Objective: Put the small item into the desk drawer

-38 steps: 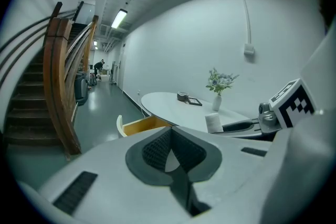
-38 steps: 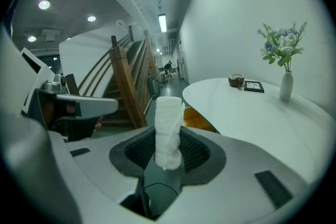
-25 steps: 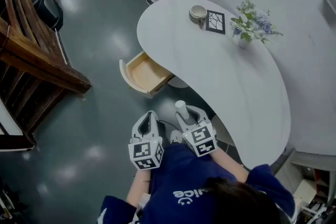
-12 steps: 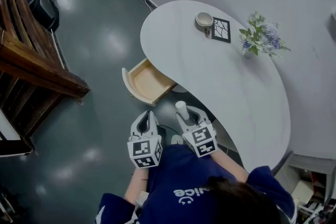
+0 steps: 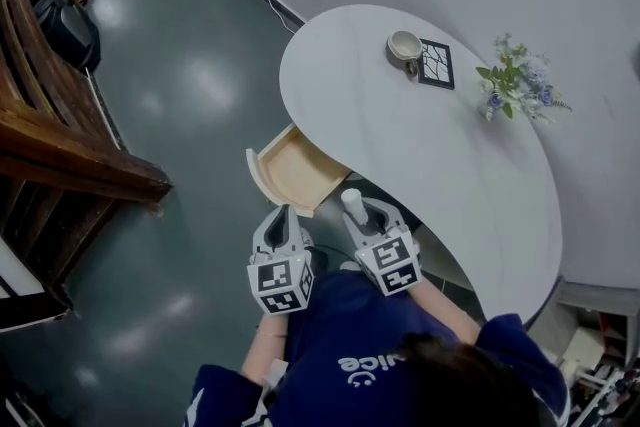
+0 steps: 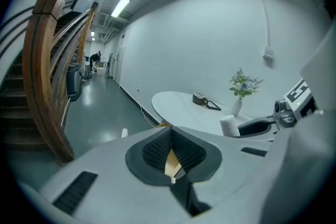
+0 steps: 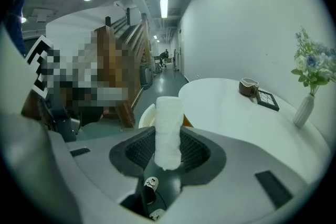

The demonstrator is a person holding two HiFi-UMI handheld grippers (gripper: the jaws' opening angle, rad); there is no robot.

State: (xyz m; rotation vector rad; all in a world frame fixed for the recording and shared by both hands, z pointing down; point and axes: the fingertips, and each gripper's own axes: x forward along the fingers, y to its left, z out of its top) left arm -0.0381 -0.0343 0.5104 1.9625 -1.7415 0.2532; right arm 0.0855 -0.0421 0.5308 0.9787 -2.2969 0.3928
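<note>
Grey polished flooring [image 5: 180,85] and bare white walls frame a person in a blue top, its print readable only as "uice", holding two grippers at waist height. The right gripper [image 5: 365,213] is clamped on a small white roll [image 7: 168,134], which stands upright between the ribbed pads and rises above them. Two small round stickers on the gripper's body below the roll are too small to read. Just to its left, the left gripper [image 5: 281,218] has its jaws drawn together at the tips with nothing between them. Each gripper carries a cube [image 5: 279,283] of black-and-white square markers. Ahead of both grippers, nearest the left one's tips, a pale wooden drawer [image 5: 290,170] stands pulled out from a curved white desk [image 5: 480,185], which sweeps away to the right gripper's right. Far ahead on the desk sit a mug [image 5: 404,45], touching a black patterned square [image 5: 437,63], and a vase of flowers [image 5: 515,90]. Well off to the left gripper's left rises a wooden staircase [image 5: 60,145].
</note>
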